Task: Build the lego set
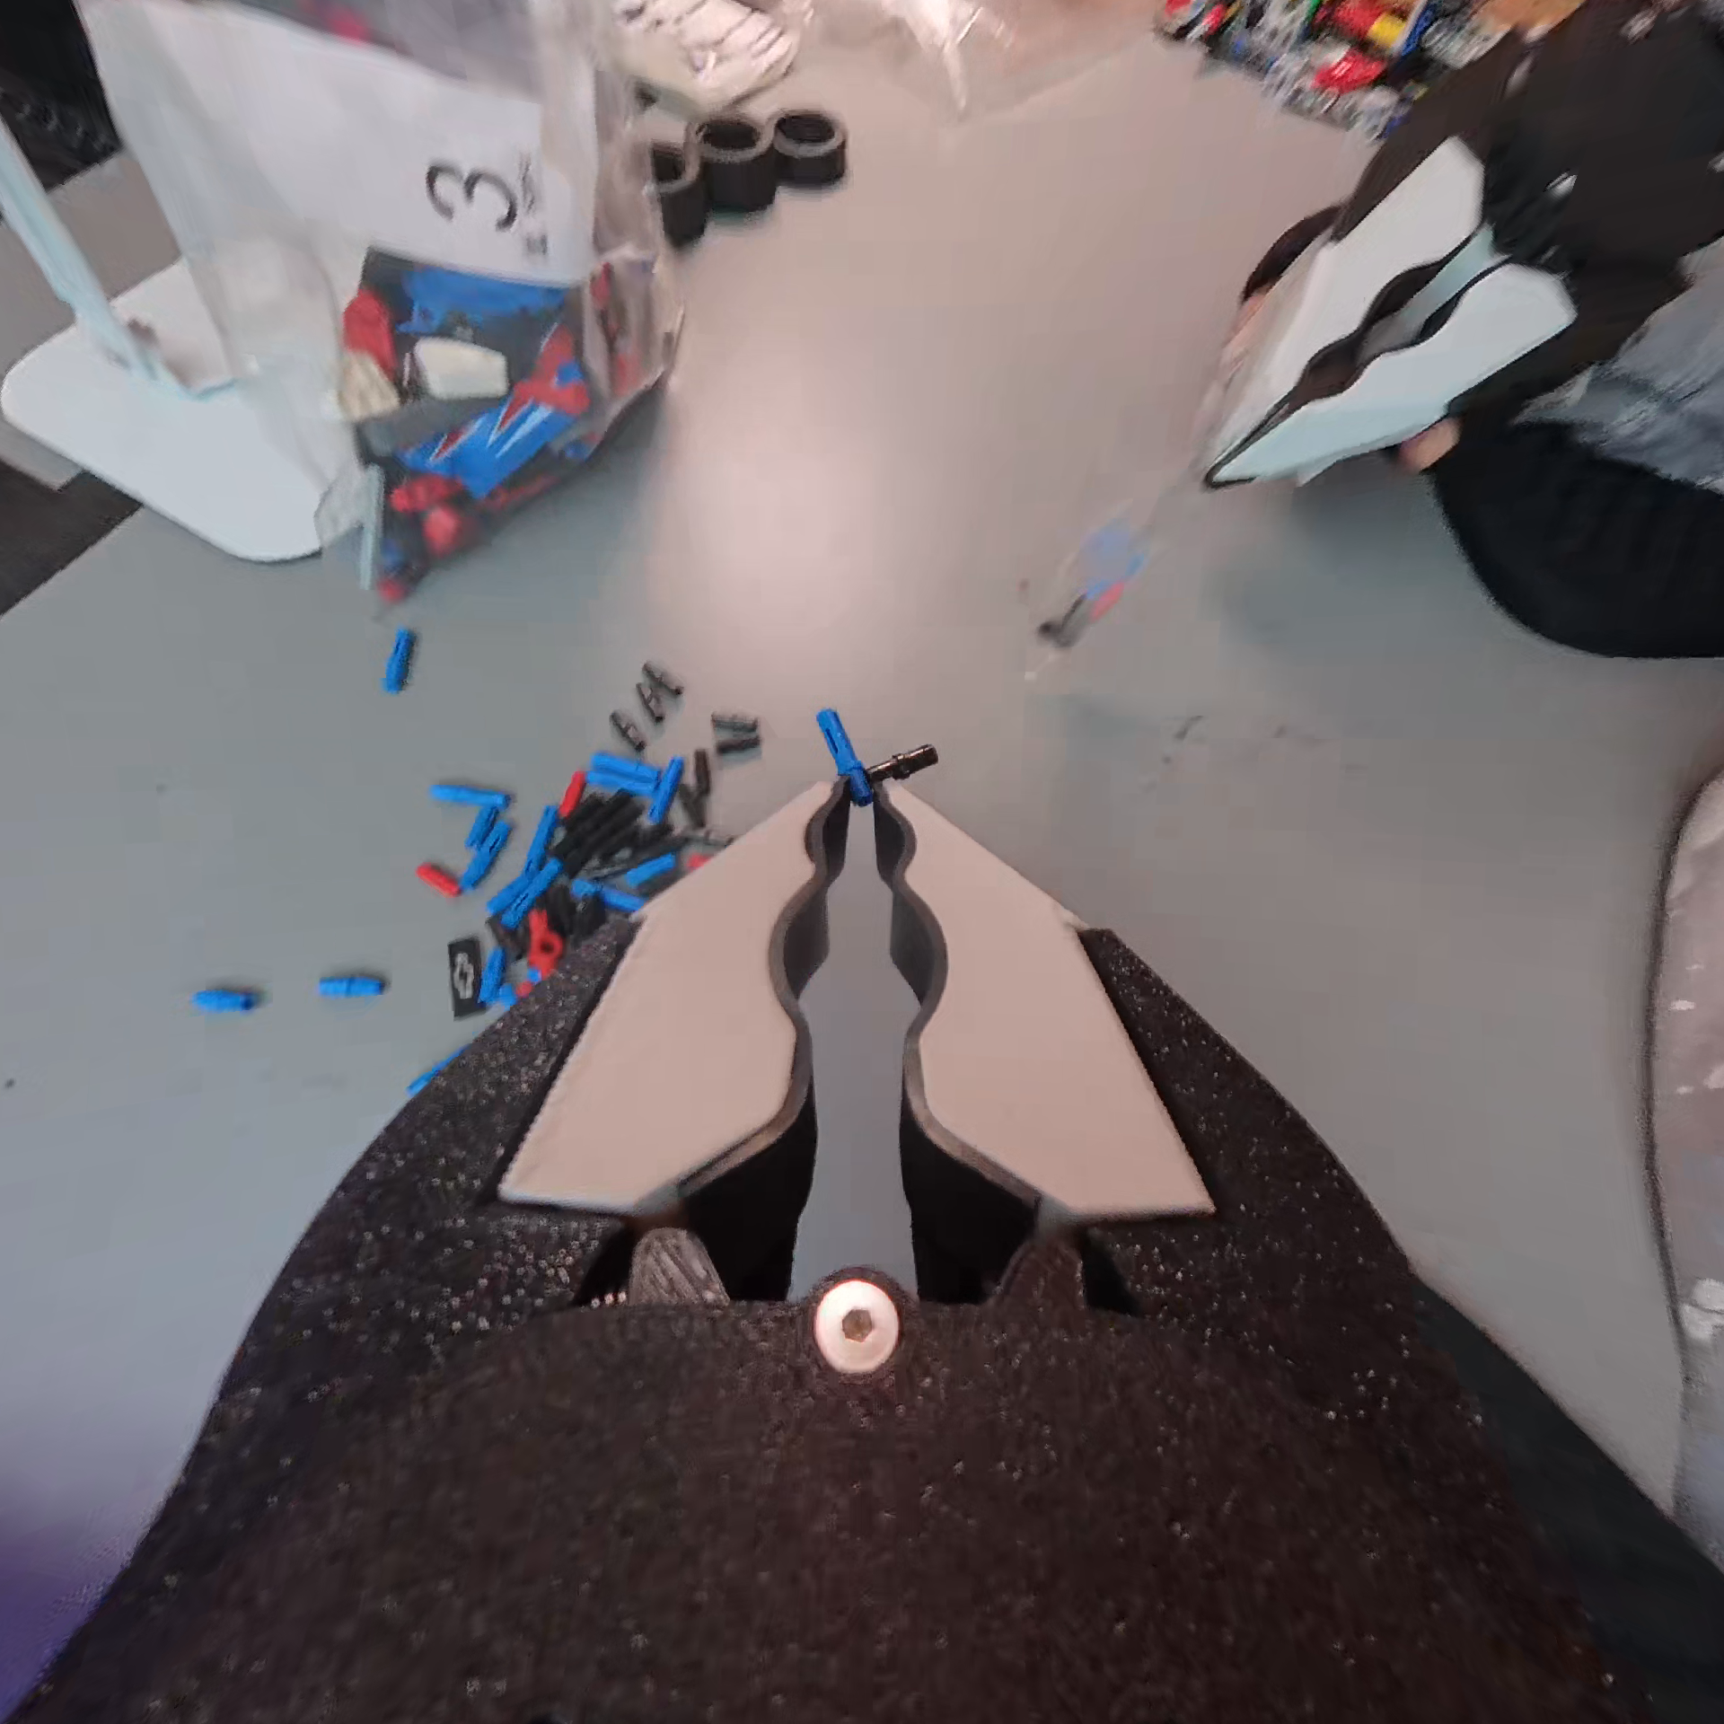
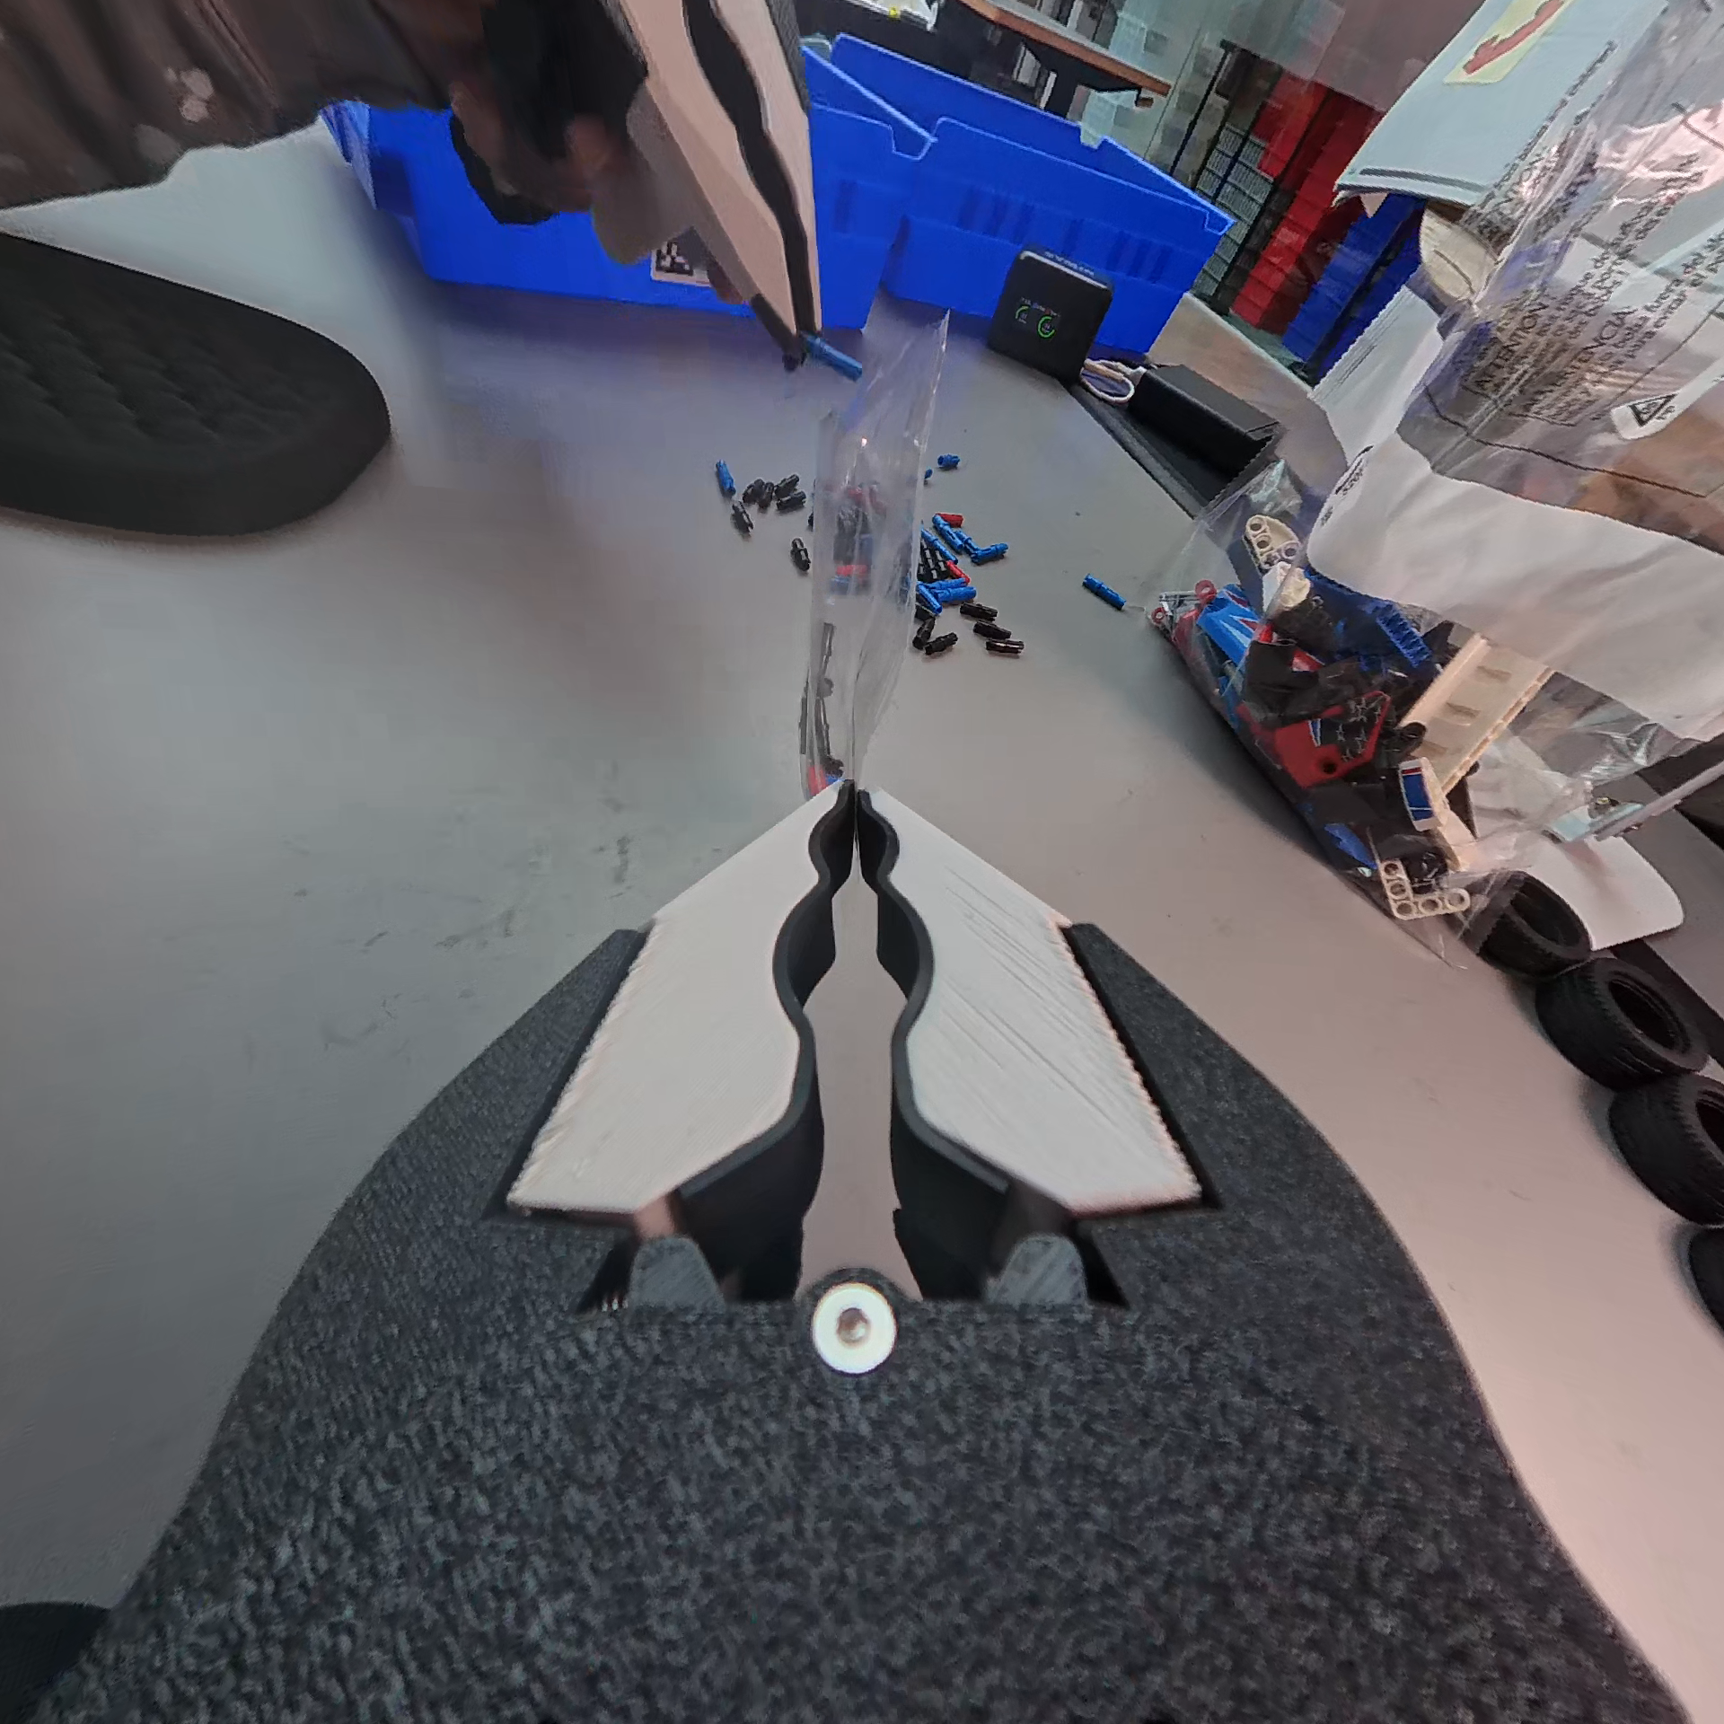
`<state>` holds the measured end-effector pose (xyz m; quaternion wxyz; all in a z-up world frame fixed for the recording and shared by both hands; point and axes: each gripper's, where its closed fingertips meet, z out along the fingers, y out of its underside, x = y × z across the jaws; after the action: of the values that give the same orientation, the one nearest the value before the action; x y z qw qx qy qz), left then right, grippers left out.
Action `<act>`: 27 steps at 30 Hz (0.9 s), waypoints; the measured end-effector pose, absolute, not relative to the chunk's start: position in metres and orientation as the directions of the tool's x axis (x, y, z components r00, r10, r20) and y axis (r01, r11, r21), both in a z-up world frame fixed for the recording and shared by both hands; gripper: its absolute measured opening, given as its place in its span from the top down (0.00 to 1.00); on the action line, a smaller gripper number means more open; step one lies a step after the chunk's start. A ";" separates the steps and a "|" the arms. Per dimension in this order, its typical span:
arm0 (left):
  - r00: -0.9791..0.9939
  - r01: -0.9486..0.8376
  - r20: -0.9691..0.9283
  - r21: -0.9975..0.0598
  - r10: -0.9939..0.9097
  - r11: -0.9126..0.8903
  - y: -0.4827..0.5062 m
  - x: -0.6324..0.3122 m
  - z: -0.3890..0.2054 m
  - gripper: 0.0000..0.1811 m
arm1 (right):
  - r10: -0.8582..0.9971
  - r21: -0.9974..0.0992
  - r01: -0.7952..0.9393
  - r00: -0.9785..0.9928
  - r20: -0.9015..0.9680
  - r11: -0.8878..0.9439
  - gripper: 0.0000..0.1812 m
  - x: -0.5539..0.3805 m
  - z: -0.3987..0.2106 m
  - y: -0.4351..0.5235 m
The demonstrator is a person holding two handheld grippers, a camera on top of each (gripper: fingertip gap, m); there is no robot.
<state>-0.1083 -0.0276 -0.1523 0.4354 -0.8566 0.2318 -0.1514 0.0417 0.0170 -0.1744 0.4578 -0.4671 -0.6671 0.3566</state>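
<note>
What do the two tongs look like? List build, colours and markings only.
Both match: the left tongs and right tongs have pale grey wedge fingers lined with wavy black pads, set in a speckled black body with a silver hex screw. The right tongs' fingers show fine ridges. No cables visible.

Each camera sits just behind its own jaws and looks forward along them, wide-angled, with the gripper body filling the lower frame. The left wrist view looks steeply down at the grey tabletop (image 1: 933, 466) from fairly close. The right wrist view is lower and shallower, reaching blue bins (image 2: 980, 215) at the top. Both share the scattered pins (image 1: 560, 840) (image 2: 942, 569), left of centre and above centre respectively, and the bag of parts (image 1: 466, 392) (image 2: 1325, 728).
</note>
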 end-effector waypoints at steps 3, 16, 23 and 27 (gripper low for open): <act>0.788 -0.242 0.092 -0.863 -0.608 -0.444 -0.024 -0.072 -0.128 0.97 | 0.942 -0.893 0.305 -0.155 0.298 0.332 1.00 0.040 -0.177 0.014; 0.595 -0.142 0.363 -0.831 -0.717 -0.539 -0.026 -0.024 -0.120 0.97 | 0.940 -0.894 0.296 -0.161 0.301 0.337 1.00 0.042 -0.176 0.012; 0.524 -0.067 0.525 -0.759 -0.670 -0.648 -0.031 -0.024 -0.124 0.97 | 0.932 -0.892 0.280 -0.186 0.312 0.355 1.00 0.042 -0.175 0.007; 0.468 -0.025 0.645 -0.674 -0.604 -0.738 -0.030 -0.024 -0.124 0.98 | 0.915 -0.881 0.266 -0.211 0.344 0.392 1.00 0.043 -0.175 0.001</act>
<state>-0.0237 -0.0298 -0.1238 0.3038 -0.8012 0.1962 -0.4768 0.0425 0.0006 -0.1754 0.4624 -0.4249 -0.6946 0.3510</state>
